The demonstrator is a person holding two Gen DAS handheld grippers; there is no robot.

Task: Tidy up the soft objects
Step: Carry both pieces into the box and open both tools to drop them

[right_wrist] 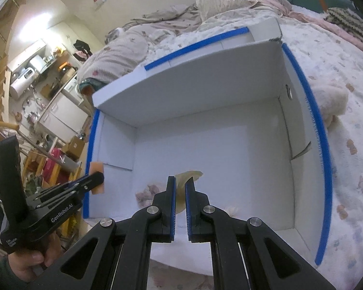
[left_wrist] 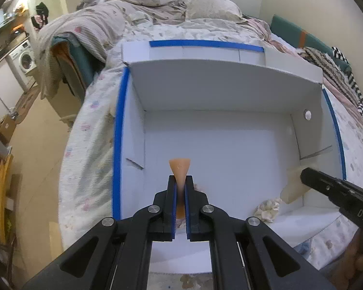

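A white box (left_wrist: 205, 89) with blue-taped rims lies open on the bed; it also shows in the right wrist view (right_wrist: 186, 82). My left gripper (left_wrist: 180, 181) is shut on an orange sponge (left_wrist: 179, 168), held over the box's near left part; the sponge also shows in the right wrist view (right_wrist: 97, 177). My right gripper (right_wrist: 180, 183) is shut on a pale yellow sponge (right_wrist: 187, 176), over the box's near part; this sponge shows at right in the left wrist view (left_wrist: 294, 186). A cream scrunchie (left_wrist: 268, 209) and a pinkish scrunchie (right_wrist: 147, 192) lie on the box floor.
The box sits on a floral bedsheet (left_wrist: 89, 149) with rumpled blankets and a pillow (left_wrist: 210, 4) behind. A fluffy cream item (right_wrist: 329, 101) lies on the bed right of the box. Left of the bed are a washing machine (left_wrist: 24, 60) and cluttered furniture.
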